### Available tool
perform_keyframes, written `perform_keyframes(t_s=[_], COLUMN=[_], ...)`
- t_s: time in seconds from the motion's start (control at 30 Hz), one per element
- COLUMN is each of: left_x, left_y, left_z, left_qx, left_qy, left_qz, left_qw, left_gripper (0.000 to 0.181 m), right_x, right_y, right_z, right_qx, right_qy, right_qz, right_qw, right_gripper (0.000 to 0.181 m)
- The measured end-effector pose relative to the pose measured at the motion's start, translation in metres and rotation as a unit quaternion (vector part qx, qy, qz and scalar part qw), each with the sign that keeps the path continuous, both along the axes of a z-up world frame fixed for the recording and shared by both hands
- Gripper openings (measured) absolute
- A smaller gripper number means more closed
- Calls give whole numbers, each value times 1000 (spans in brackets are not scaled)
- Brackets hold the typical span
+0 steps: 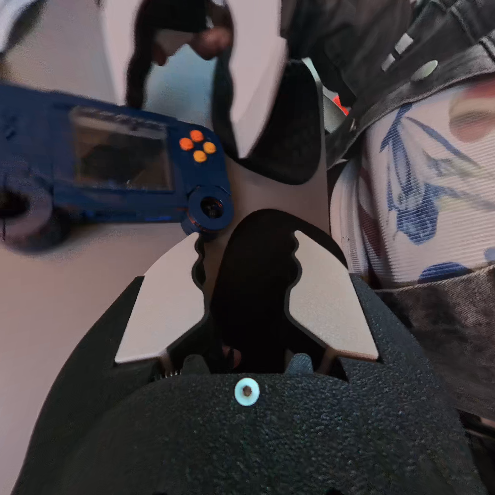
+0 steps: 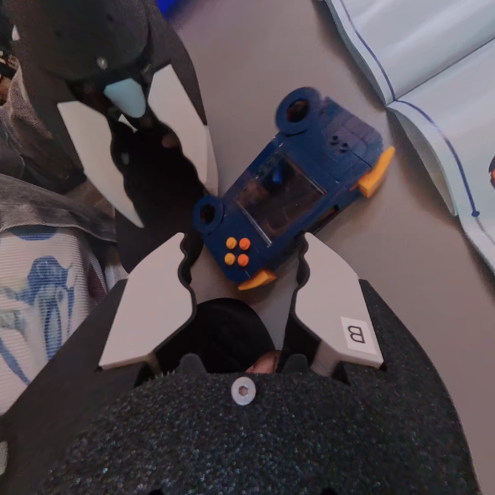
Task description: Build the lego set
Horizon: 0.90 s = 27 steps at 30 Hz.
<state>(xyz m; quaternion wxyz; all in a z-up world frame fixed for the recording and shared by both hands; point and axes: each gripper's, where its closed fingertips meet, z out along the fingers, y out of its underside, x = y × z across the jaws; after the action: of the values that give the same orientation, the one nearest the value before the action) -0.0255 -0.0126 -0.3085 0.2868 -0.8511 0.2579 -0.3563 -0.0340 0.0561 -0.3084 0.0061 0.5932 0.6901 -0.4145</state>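
Now both my jaws spread, empty. Navy lego handheld console [image 2: 289, 192] lies flat on table [image 2: 267, 67]; rigid, light, studs may pop — grip long edges.

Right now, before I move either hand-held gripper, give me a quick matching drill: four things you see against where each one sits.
Things:
1. four orange buttons
2. open booklet
3. left hand-held gripper
4. blue lego console

Places:
A. upper right of the table
B. between the right hand-held gripper's fingers
C. flat on the table, centre
D. beside the console's near ring

Pairs: 1-B, 2-A, 3-D, 4-C
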Motion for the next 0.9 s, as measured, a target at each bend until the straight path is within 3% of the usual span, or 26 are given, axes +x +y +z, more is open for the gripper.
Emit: perform_keyframes(t_s=[0.2, 0.37, 0.43, 0.5, 0.57, 0.6, 0.67, 0.7, 0.73, 0.83, 0.9], left_x=[36, 36, 34, 31, 28, 27, 25, 25, 27, 45, 50], left_y=[12, 27, 32, 37, 40, 42, 48, 51, 51, 59, 71], left_z=[3, 0, 3, 8, 8, 8, 6, 6, 8, 41, 79], left_qx=[-1, 7, 15, 27, 30, 31, 35, 35, 37, 131, 251], left_qy=[1, 20, 8, -11, -12, -8, -2, 0, -5, -58, -99], left_qz=[-31, 25, 46, 72, 92, 99, 115, 119, 112, 86, 108], left_qw=[1000, 999, 999, 997, 995, 995, 993, 992, 993, 986, 957], left_gripper=[62, 68, 70, 71, 72, 74, 82, 84, 82, 62, 60], right_x=[-21, -41, -48, -52, -45, -33, 5, 25, 40, 50, 47], right_y=[-6, 4, 13, 28, 59, 79, 115, 127, 134, 148, 154], right_z=[2, 6, 28, 77, 135, 164, 211, 224, 227, 205, 186], right_qx=[-40, -73, -78, -82, -34, 2, 79, 115, 151, 218, 238], right_qy=[-4, 10, 73, 214, 402, 493, 637, 679, 700, 683, 669], right_qz=[118, 177, 162, 109, 13, -52, -177, -223, -250, -304, -318], right_qw=[992, 981, 981, 967, 915, 868, 747, 690, 652, 628, 628], right_gripper=[72, 62, 51, 48, 51, 54, 64, 72, 79, 107, 127])
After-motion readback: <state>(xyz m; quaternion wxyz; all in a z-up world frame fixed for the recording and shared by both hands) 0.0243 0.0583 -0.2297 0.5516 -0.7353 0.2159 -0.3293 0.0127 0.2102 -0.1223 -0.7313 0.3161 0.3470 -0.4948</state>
